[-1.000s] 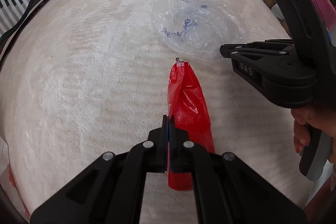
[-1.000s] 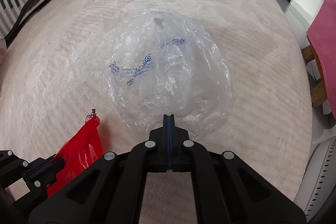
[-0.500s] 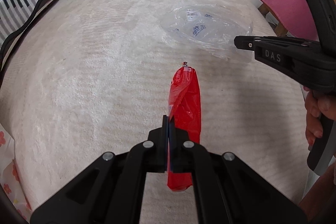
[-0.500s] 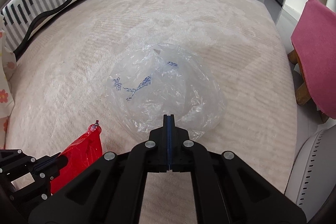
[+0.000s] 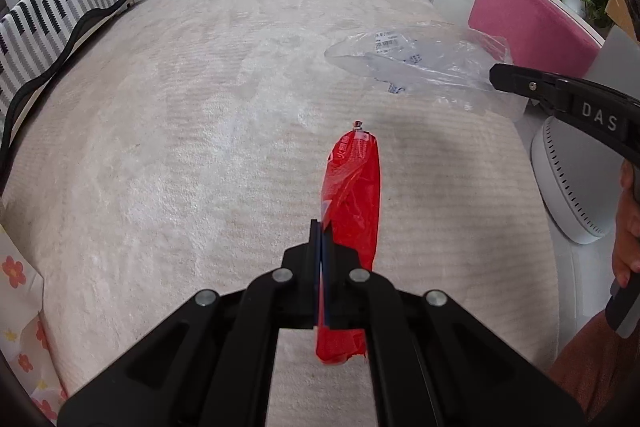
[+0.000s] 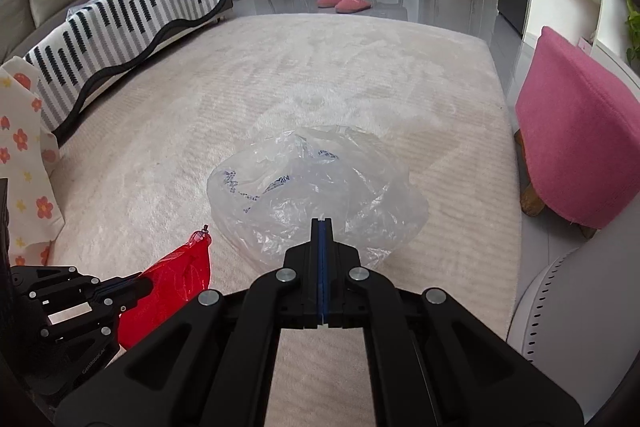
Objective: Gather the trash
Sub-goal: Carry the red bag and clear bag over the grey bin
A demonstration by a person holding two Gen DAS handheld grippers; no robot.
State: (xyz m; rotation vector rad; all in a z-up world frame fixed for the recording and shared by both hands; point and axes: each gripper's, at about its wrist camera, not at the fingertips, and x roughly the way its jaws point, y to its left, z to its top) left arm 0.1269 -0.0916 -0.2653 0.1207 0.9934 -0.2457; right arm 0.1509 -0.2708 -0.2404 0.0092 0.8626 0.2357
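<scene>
My left gripper [image 5: 321,227] is shut on a red plastic wrapper [image 5: 352,203] and holds it lifted above the cream carpet [image 5: 180,147]; the wrapper also shows in the right wrist view [image 6: 172,283], beside the left gripper [image 6: 140,285]. My right gripper [image 6: 322,227] is shut on the edge of a clear plastic bag [image 6: 316,187] with blue print, which hangs off the carpet. In the left wrist view the bag [image 5: 420,63] hangs from the right gripper [image 5: 496,75] at the right.
A pink stool [image 6: 580,143] stands to the right off the carpet. A white round perforated bin [image 6: 560,315] is at the lower right. A striped blanket over a sofa [image 6: 132,35] and a floral cloth [image 6: 20,155] lie at the left. Pink slippers [image 6: 344,3] lie beyond the carpet.
Both grippers have risen from the carpet. The clear bag has been lifted from lying flat and now hangs crumpled; the red wrapper has come up with the left gripper.
</scene>
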